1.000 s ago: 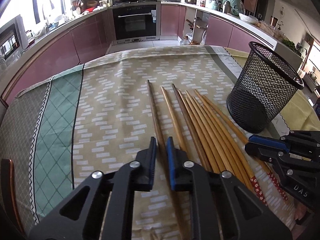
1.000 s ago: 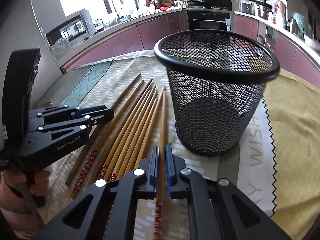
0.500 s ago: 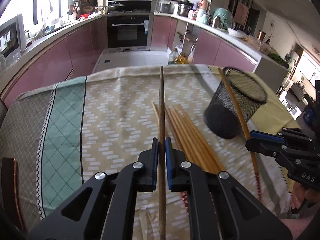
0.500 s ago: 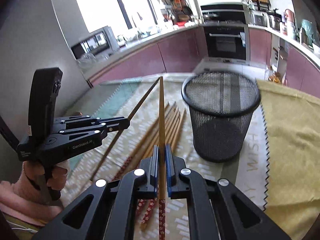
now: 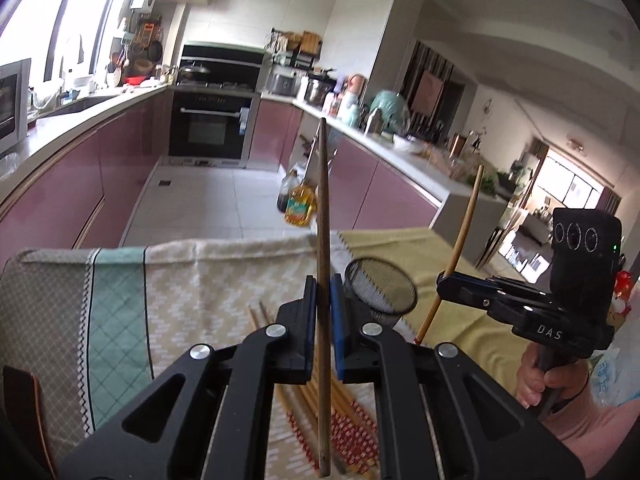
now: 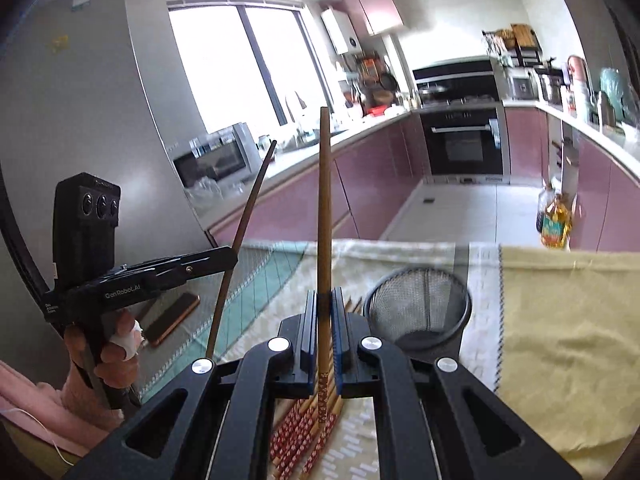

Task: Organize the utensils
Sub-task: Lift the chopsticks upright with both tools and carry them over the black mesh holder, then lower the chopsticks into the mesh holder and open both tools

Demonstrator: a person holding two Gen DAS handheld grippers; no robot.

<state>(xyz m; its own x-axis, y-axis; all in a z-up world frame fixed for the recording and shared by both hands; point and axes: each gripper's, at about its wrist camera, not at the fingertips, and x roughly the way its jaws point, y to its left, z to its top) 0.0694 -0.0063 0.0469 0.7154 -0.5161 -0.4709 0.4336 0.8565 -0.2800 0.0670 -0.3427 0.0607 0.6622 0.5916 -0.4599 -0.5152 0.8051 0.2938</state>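
Observation:
My left gripper (image 5: 323, 284) is shut on a dark brown chopstick (image 5: 323, 200), lifted off the table with its tip pointing up and away. My right gripper (image 6: 324, 300) is shut on a lighter chopstick (image 6: 325, 200) with a red patterned end, held the same way. Each gripper also shows in the other's view: the right gripper (image 5: 442, 282) to the right, the left gripper (image 6: 231, 257) to the left. The black mesh basket (image 5: 380, 292) (image 6: 420, 308) stands upright just beyond and to the right of both. Several more chopsticks (image 5: 344, 432) (image 6: 304, 424) lie on the cloth under the grippers.
A patterned beige and green tablecloth (image 5: 200, 280) covers the table, with a yellow cloth (image 6: 560, 340) on its right part. A phone (image 6: 172, 318) lies at the table's left. Beyond the far edge are the kitchen floor, an oil bottle (image 5: 300, 204) and pink cabinets.
Both grippers have risen from the table, each carrying one chopstick up out of the row. Both views have tilted up towards the kitchen, and the basket now looks smaller and lower.

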